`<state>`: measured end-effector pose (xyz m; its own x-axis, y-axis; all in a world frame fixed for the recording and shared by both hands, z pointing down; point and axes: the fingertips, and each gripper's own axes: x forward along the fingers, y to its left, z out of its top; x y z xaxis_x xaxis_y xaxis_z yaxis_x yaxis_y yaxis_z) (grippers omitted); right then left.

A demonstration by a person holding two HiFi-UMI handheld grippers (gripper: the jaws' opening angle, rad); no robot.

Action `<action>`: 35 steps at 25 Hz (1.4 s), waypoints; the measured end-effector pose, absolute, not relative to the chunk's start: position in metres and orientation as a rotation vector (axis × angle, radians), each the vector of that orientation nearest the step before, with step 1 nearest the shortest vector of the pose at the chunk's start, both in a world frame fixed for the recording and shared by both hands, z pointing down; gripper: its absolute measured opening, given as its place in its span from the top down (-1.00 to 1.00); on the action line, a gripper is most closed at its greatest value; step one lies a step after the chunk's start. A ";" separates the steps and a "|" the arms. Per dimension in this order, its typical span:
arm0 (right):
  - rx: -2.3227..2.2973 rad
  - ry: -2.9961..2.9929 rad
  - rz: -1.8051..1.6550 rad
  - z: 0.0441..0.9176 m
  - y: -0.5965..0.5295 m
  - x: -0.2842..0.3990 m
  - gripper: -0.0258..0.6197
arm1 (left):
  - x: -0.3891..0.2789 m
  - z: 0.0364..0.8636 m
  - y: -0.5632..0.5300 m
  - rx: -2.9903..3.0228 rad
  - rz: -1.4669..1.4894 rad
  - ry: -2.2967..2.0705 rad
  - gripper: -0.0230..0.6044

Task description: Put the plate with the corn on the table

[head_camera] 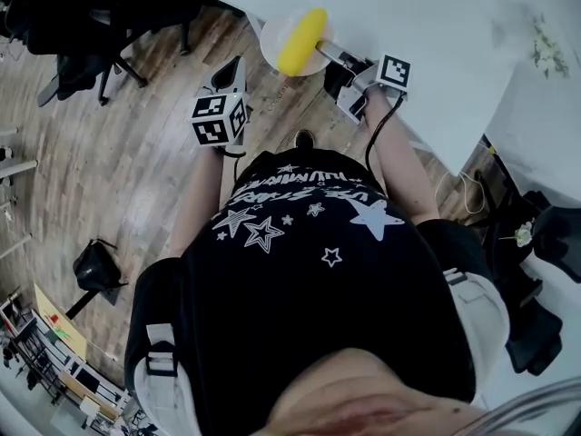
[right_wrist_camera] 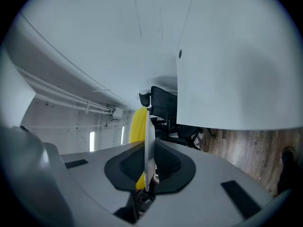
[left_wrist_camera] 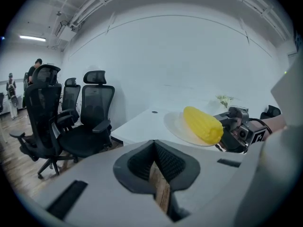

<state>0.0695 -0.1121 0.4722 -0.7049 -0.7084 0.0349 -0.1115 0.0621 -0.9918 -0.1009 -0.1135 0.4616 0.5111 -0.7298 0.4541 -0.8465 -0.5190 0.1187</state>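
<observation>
A white plate [head_camera: 275, 33] carries a yellow corn cob [head_camera: 301, 41] at the near corner of the white table [head_camera: 408, 25]. My right gripper [head_camera: 329, 54] is shut on the plate's rim and holds it level. In the right gripper view the plate [right_wrist_camera: 149, 141] shows edge-on between the pads, with the corn [right_wrist_camera: 138, 124] behind it. The left gripper view shows the plate [left_wrist_camera: 179, 126], the corn [left_wrist_camera: 202, 124] and the right gripper [left_wrist_camera: 236, 129] above the table's edge [left_wrist_camera: 142, 123]. My left gripper [head_camera: 238, 64] hangs over the floor left of the plate, shut and holding nothing [left_wrist_camera: 154, 148].
Black office chairs [head_camera: 91, 16] stand on the wooden floor to the left [left_wrist_camera: 90, 122]. A black bag [head_camera: 95, 266] lies on the floor. A small sprig of flowers [head_camera: 545, 48] lies far back on the table. People stand far off [left_wrist_camera: 35, 67].
</observation>
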 end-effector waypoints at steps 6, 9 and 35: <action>-0.811 1.874 -1.700 0.478 -0.142 0.085 0.83 | -0.086 0.465 -0.146 2.401 0.513 -1.337 0.91; -0.810 1.856 -1.706 0.482 -0.148 0.087 0.83 | -0.082 0.468 -0.158 2.400 0.536 -1.326 0.91; -1.093 1.681 -1.660 0.548 -0.268 0.079 0.83 | -0.046 0.515 -0.353 2.573 0.692 -0.868 0.91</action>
